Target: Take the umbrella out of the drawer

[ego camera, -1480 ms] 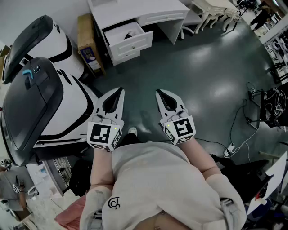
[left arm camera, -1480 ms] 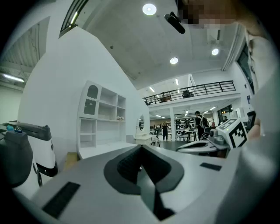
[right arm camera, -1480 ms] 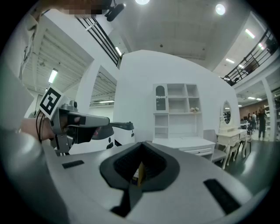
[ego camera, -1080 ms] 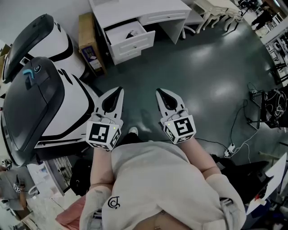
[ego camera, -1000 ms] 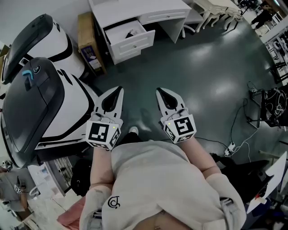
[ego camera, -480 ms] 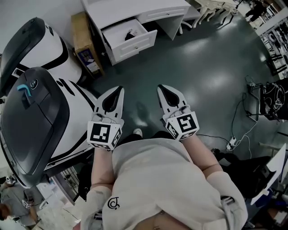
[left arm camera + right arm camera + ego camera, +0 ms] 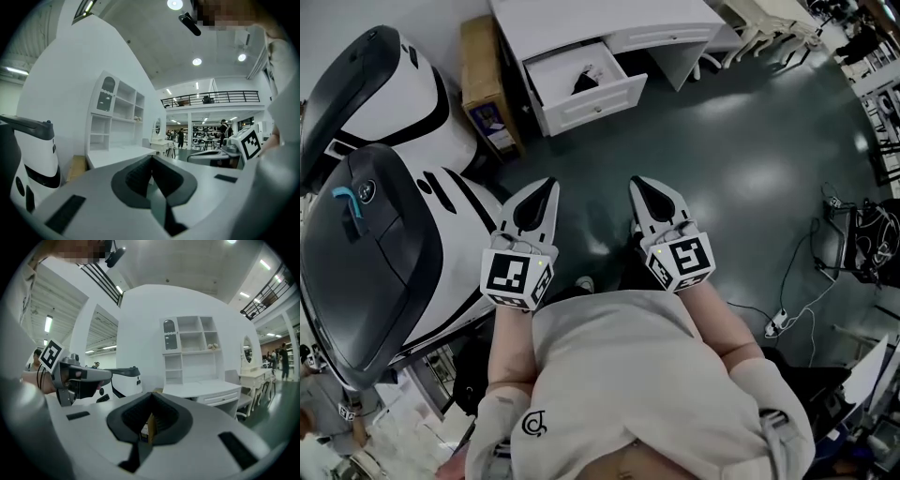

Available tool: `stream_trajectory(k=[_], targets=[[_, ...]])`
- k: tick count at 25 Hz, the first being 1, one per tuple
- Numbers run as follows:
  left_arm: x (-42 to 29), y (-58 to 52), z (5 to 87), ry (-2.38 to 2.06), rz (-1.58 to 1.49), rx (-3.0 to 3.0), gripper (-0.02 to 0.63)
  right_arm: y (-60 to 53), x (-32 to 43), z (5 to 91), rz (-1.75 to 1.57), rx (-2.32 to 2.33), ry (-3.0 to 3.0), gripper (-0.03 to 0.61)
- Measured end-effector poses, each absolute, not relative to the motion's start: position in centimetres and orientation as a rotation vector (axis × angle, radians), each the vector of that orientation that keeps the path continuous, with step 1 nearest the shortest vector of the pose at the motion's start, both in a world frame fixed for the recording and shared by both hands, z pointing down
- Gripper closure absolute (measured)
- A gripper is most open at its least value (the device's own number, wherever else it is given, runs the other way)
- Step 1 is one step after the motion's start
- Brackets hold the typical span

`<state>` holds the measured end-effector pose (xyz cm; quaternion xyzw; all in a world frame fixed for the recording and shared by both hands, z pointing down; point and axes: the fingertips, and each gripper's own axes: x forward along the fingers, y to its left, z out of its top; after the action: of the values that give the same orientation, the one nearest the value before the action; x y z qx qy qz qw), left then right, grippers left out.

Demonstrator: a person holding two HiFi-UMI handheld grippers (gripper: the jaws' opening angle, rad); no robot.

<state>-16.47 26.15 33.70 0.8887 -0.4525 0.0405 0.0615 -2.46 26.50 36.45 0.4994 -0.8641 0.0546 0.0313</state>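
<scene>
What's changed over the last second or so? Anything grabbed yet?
The person has walked closer to the desk: the open drawer and the dark thing in it show larger in the head view. Nothing grabbed or released. The left gripper and right gripper stay shut, empty, side by side.

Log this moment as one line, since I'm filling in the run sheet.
drawer: open, dark item inside | left gripper: shut, empty | right gripper: shut, empty | status: both short of drawer, nothing taken yet
</scene>
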Motion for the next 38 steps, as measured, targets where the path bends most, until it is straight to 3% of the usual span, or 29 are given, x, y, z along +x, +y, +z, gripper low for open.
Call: stream_trajectory(k=[22,38], targets=[[-2.2,7.4,35.7,-1.708,0.252,2.419,0.601,3.2,12.0,37.3,0.244,1.182,-2.817,0.572],[-4.5,-9.5,40.5,-1.606,0.271,2.437,0.601,-11.4,9.8,39.7,0.226,1.209,-2.751,0.572]])
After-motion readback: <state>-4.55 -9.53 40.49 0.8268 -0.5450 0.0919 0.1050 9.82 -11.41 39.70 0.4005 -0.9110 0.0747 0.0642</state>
